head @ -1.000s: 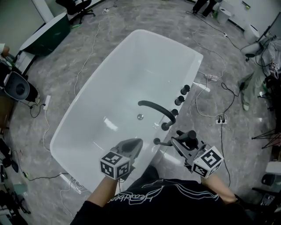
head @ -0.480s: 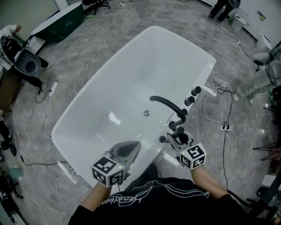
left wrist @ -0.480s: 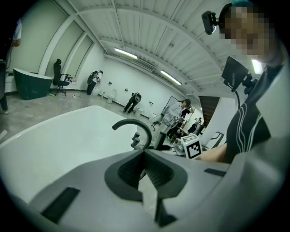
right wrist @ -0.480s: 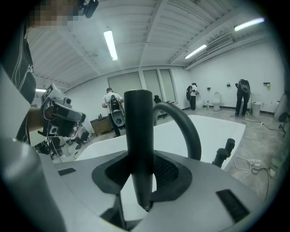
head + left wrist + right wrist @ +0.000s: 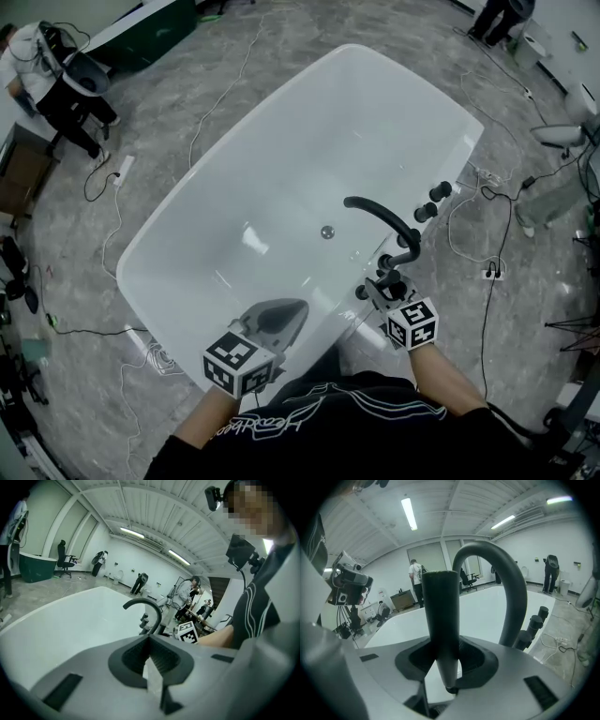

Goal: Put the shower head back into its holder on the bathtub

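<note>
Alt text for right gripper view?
The right gripper clamps the dark shower head upright, close to the camera. Behind it rise the curved black spout and a row of knobs beside the white bathtub.

Grey marbled floor carries white bathtub mid-frame; loose cables upper left, power strip at left.

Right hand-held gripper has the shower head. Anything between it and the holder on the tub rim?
Nothing visible. The shower head, clamped in the right hand-held gripper, sits low at the bathtub rim beside the faucet, whose spout arches behind it rather than under it. The holder itself can't be picked out beneath the gripper.
</note>
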